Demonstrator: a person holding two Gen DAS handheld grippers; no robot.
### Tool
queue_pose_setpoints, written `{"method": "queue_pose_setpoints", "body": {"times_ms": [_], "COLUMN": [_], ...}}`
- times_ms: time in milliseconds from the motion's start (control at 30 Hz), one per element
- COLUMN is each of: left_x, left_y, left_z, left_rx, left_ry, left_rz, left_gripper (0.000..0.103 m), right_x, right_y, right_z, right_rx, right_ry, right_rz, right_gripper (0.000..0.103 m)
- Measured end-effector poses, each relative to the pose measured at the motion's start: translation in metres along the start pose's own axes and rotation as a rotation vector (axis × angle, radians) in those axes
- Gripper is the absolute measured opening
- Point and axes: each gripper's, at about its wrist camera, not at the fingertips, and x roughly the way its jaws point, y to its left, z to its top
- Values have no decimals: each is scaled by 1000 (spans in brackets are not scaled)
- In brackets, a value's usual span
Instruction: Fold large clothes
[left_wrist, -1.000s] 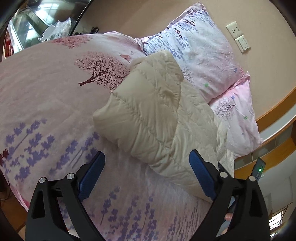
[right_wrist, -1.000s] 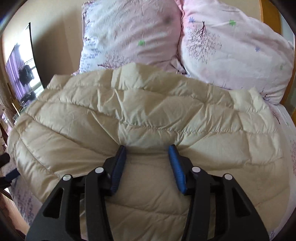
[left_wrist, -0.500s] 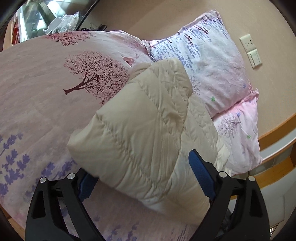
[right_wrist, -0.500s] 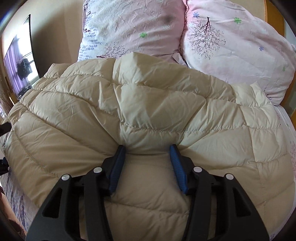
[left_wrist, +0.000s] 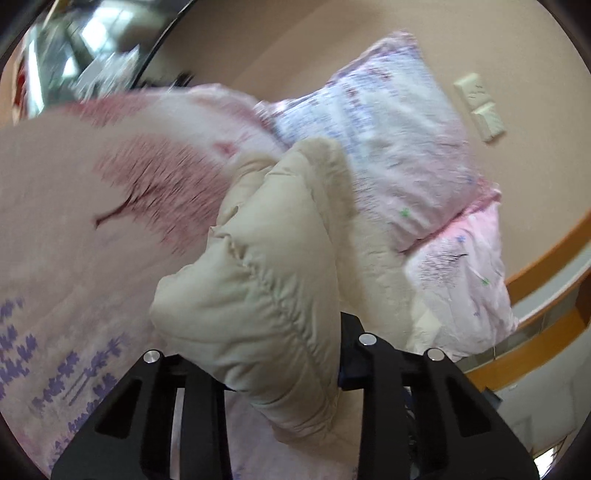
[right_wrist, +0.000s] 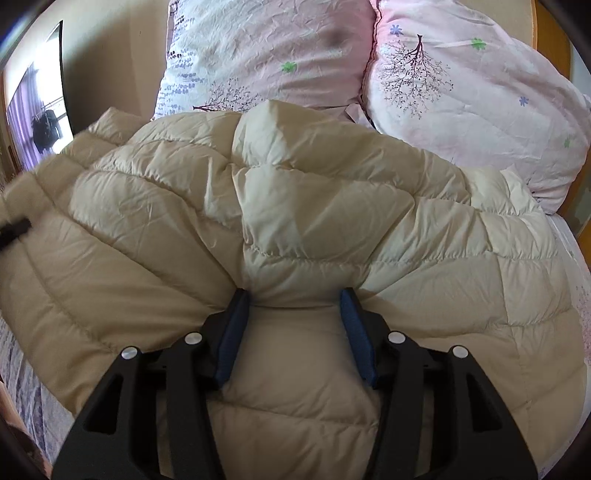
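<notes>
Bedspread (left_wrist: 74, 236), pink with tree and lavender print, fills the left of the left wrist view and is bare of clothing there. Cream quilted down jacket (left_wrist: 258, 295) lies mid-bed, its far end reaching toward the two pillows (left_wrist: 388, 147) against the wall. Left gripper (left_wrist: 280, 369) has just been closing, and a puffy end of the jacket, probably a sleeve or side panel, sits bunched between its fingers; pads are hidden under the fabric, but the padding bulges out above them, so this reads as a grip. Background is smeared, the jacket end is raised off the spread. Right wrist view: jacket (right_wrist: 295, 221) spreads wide, left to right, across the near bed, the pillows (right_wrist: 461, 92) beyond it. Right gripper (right_wrist: 293, 325) is clamped on a thick fold at the near edge, blue pads (right_wrist: 232, 328) pressed into either side of it. Judged progress: early to middle. Bulk is gathered and both ends are held, but quilting is rumpled, no flat stack yet. Left: carry the held end over, flatten, fold again.
</notes>
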Motion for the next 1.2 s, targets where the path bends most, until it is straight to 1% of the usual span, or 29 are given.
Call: {"method": "queue_pose_setpoints", "body": {"times_ms": [100, 167, 300, 467, 567, 700, 800, 867, 933, 1000, 1100, 1200], "left_x": [-11, -15, -24, -23, -17, -9, -3, 1, 5, 9, 13, 17], "left_y": [-23, -37, -69, -105, -126, -147, -158, -162, -164, -168, -172, -178], "left_z": [1, 2, -3, -12, -22, -35, -45, -48, -52, -55, -61, -69], "left_rx": [65, 101, 183, 262, 303, 358, 391, 399, 406, 414, 422, 442], "left_ry": [-34, -44, -55, -25, 10, 54, 76, 86, 100, 112, 131, 150], "left_rz": [-49, -81, -171, -296, -365, -425, -443, -448, -457, -463, -477, -491], "left_gripper": [30, 30, 30, 30, 30, 30, 30, 30, 30, 30, 30, 30], "right_x": [-1, -2, -2, -4, -6, -8, -12, -24, -43, -56, -59, -51], "right_y": [1, 2, 4, 0, -5, -13, -18, -28, -44, -58, -83, -99], "right_z": [0, 0, 0, 1, 1, 3, 3, 1, -4, -10, -17, -20], "right_rx": [-11, -21, -36, -32, -21, -12, -39, -52, -56, -58, -22, 26], "right_ry": [3, 6, 11, 14, 15, 14, 9, -4, -51, -77, -35, -7], "right_rz": [-11, -24, -39, -30, -11, 20, 48, 67, 48, 19, -9, 21], "right_gripper": [53, 53, 54, 54, 55, 55, 55, 58, 63, 65, 65, 65]}}
